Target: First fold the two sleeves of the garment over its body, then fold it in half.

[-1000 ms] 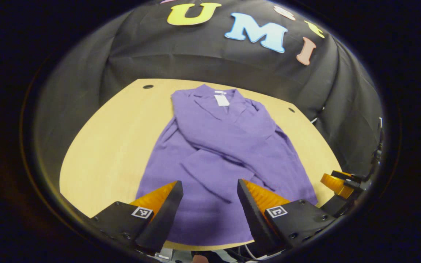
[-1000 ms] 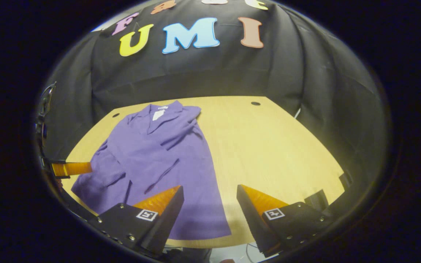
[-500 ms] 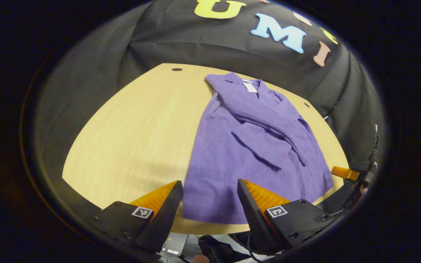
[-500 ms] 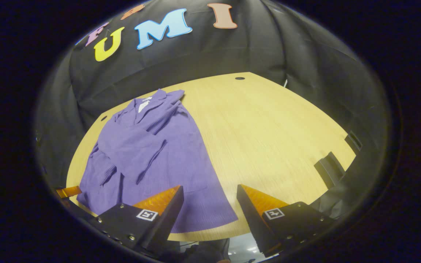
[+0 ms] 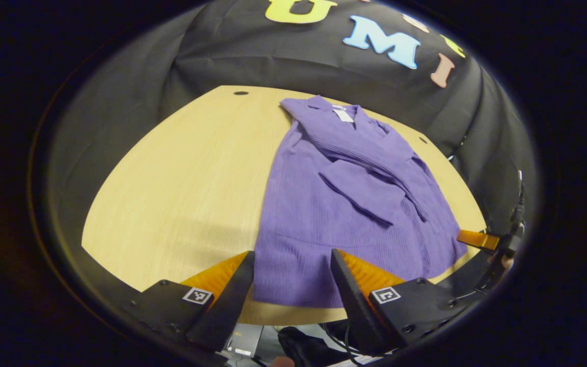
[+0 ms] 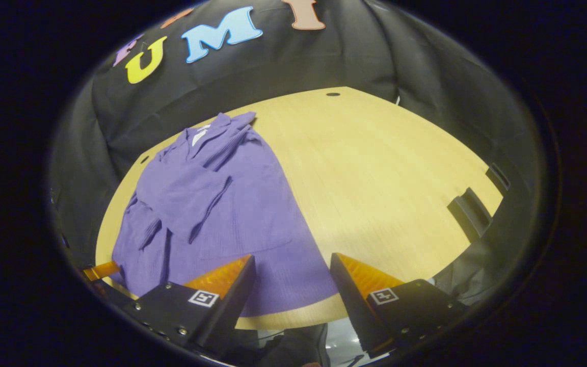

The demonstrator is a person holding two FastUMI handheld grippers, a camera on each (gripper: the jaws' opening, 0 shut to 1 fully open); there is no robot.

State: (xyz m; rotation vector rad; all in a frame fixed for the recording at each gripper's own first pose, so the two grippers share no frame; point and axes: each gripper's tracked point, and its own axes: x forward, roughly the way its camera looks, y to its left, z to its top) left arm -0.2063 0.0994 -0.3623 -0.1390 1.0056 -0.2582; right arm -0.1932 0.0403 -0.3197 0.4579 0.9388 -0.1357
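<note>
A: Where's the purple cardigan [image 5: 339,204]?

B: Flat on the wooden table [image 5: 181,173], hem at the near edge, both sleeves [image 5: 362,188] crossed over its body.

A: And the grippers?

B: Left gripper [image 5: 292,278] and right gripper [image 6: 292,280] hover over the hem corners, jaws spread, holding nothing.

A: Risks?

B: Lifting the hem unevenly could slide the sleeves off the body, I'd judge.

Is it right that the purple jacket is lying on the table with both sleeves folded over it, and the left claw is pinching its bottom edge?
Not quite. The left claw is open and holds nothing; the left gripper view shows the purple jacket's bottom edge lying flat between its spread fingers. The rest is right: the jacket lies on the table with both sleeves folded over it.
</note>
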